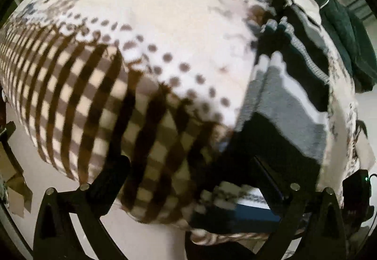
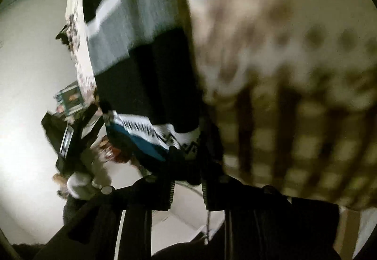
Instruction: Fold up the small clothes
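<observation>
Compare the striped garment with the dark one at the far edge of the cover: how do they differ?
The striped garment shows broad black, grey and white bands; the dark garment looks plain dark green-black. The striped one lies near the camera, reaching down toward the left hand-held gripper; the dark one sits crumpled at the patterned cover's far edge. Both lie on that cover.

Striped garment [image 1: 278,104] — black, grey and white bands, blue patterned hem — lying along the bedspread's [image 1: 165,12] right edge.

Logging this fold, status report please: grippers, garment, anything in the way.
Left gripper open. Right gripper open around the striped sweater hem, not clamped. Sweater flat on the patterned blanket. Dark clothes piled beyond it.
</observation>
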Demonstrator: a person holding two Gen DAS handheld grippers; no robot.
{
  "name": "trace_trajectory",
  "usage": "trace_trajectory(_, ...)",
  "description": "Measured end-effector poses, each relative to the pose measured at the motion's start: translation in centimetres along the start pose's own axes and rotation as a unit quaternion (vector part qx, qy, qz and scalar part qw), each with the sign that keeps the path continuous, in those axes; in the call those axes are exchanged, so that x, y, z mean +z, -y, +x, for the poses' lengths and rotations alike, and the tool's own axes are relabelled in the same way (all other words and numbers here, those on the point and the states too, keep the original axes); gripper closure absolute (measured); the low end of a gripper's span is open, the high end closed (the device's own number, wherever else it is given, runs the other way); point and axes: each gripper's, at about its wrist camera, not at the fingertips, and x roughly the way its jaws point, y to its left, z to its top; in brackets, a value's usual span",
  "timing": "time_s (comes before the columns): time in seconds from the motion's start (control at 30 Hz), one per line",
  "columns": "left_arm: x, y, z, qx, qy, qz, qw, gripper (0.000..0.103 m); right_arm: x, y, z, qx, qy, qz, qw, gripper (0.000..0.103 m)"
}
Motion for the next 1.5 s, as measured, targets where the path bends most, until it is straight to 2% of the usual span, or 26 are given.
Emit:
trace_trajectory(0.07,0.8,1.2,-1.8,-0.016,0.015,-0.003,0.9997,0.0,0.5,-0.8,-2.6,-0.011,0.026,-0.004,1.0,0.057)
trace_trajectory(0.1,1.5,2.0,-2.6,-0.02,0.024,0.0,0.9995,0.0,0.8,-0.8,-4.2,-0.013,0.038,-0.007,0.999,0.054)
trace_trajectory(0.23,6.4,6.1,-3.8,-0.043,0.049,0.03,0.9974,0.0,4.2,-2.5,-9.4,-0.022,0.075,-0.02,0.997,0.053)
trace_trajectory(0.33,13.1,10.6,-2.5,-0.074,0.064,0.071,0.9926,0.0,8.3,-4.7,-11.7,-0.022,0.104,-0.016,0.994,0.053)
trace_trajectory(0.47,21.8,15.4,1.2,-0.114,0.065,0.099,0.9864,0.0,15.4,-8.3,-14.6,-0.042,0.157,-0.024,0.986,0.053)
trace_trajectory(0.5,24.9,17.1,2.8,-0.122,0.059,0.108,0.9848,0.0,17.6,-8.7,-16.2,-0.046,0.169,-0.026,0.984,0.053)
trace_trajectory(0.63,32.7,21.4,8.2,-0.123,0.042,0.138,0.9818,0.0,27.4,-11.6,-18.9,-0.069,0.23,-0.016,0.971,0.053)
trace_trajectory(0.7,35.5,22.9,10.6,-0.104,0.036,0.158,0.9813,0.0,32.0,-12.3,-20.0,-0.067,0.261,-0.007,0.963,0.04)
trace_trajectory(0.73,36.9,23.7,12.2,-0.091,0.031,0.17,0.9807,0.009,33.8,-12.2,-20.6,-0.066,0.272,-0.005,0.96,0.028)
trace_trajectory(0.8,38.4,24.5,14.5,-0.079,0.017,0.184,0.9796,0.035,37.5,-11.3,-21.9,-0.065,0.285,0.011,0.956,0.024)
trace_trajectory(0.83,39.0,24.7,15.6,-0.082,0.006,0.191,0.9781,0.068,39.4,-10.9,-22.3,-0.066,0.286,0.022,0.956,0.024)
trace_trajectory(0.87,39.1,24.6,16.0,-0.087,0.002,0.193,0.9774,0.081,41.0,-10.8,-22.0,-0.062,0.282,0.031,0.957,0.024)
trace_trajectory(0.93,39.3,23.7,15.7,-0.128,0.005,0.183,0.9748,0.084,43.6,-10.2,-21.5,-0.054,0.264,0.041,0.962,0.025)
trace_trajectory(1.0,39.5,22.6,14.6,-0.154,0.019,0.168,0.9735,0.085,44.3,-10.1,-21.1,-0.051,0.257,0.035,0.965,0.049)
trace_trajectory(1.03,39.4,21.8,13.6,-0.17,0.026,0.157,0.9724,0.085,44.4,-10.4,-21.2,-0.044,0.258,0.029,0.965,0.082)
trace_trajectory(1.13,39.9,21.1,13.1,-0.171,0.03,0.157,0.9721,0.085,44.4,-11.4,-21.1,-0.048,0.276,0.029,0.959,0.091)
trace_trajectory(1.2,40.4,21.1,14.7,-0.161,0.016,0.153,0.9748,0.085,44.2,-12.3,-20.8,-0.089,0.283,0.022,0.955,0.091)
trace_trajectory(1.23,40.7,21.0,16.0,-0.164,-0.003,0.146,0.9756,0.084,44.7,-12.6,-20.7,-0.114,0.279,0.017,0.953,0.091)
trace_trajectory(1.3,41.1,20.8,16.6,-0.171,-0.032,0.123,0.9771,0.079,45.0,-12.6,-20.6,-0.137,0.262,0.016,0.955,0.088)
trace_trajectory(1.4,39.8,20.0,13.1,-0.178,-0.012,0.132,0.9751,0.067,42.8,-12.4,-20.9,-0.116,0.241,0.026,0.963,0.065)
trace_trajectory(1.43,38.9,19.5,11.5,-0.183,-0.007,0.135,0.9738,0.056,41.6,-12.1,-21.1,-0.102,0.237,0.026,0.966,0.054)
trace_trajectory(1.5,36.7,18.0,8.7,-0.191,0.002,0.132,0.9727,0.049,38.2,-11.1,-21.6,-0.069,0.218,0.027,0.973,0.05)
